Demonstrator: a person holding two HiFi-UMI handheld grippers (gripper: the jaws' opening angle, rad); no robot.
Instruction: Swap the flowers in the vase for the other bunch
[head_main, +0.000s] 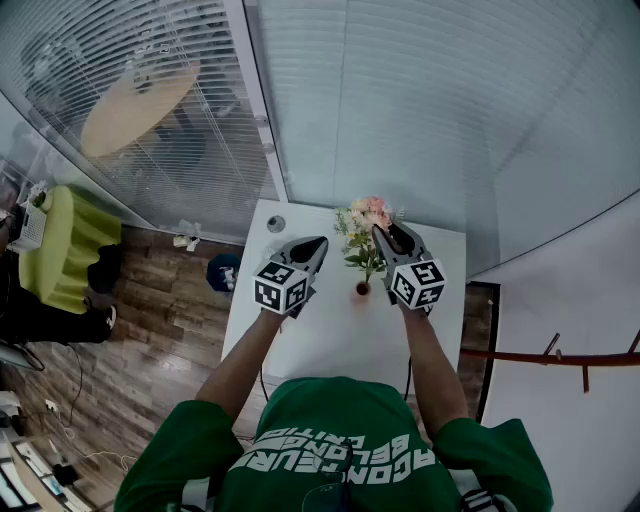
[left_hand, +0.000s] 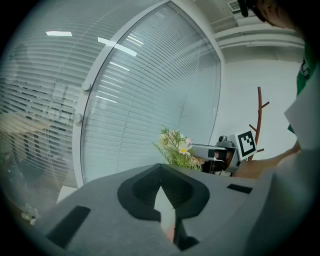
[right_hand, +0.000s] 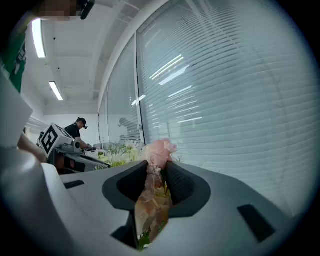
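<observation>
fingers (right_hand: 181, 185) of right gripper (right_hand: 158, 172) clamp pink bunch (right_hand: 159, 150), left gripper (left_hand: 161, 175) closed and empty; placing into vase (head_main: 362, 288) seems underway, next needs stems aimed at its narrow mouth.

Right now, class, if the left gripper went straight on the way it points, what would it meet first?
Probably the flowers in the vase, just right of the left gripper's line; otherwise the glass wall.
</observation>
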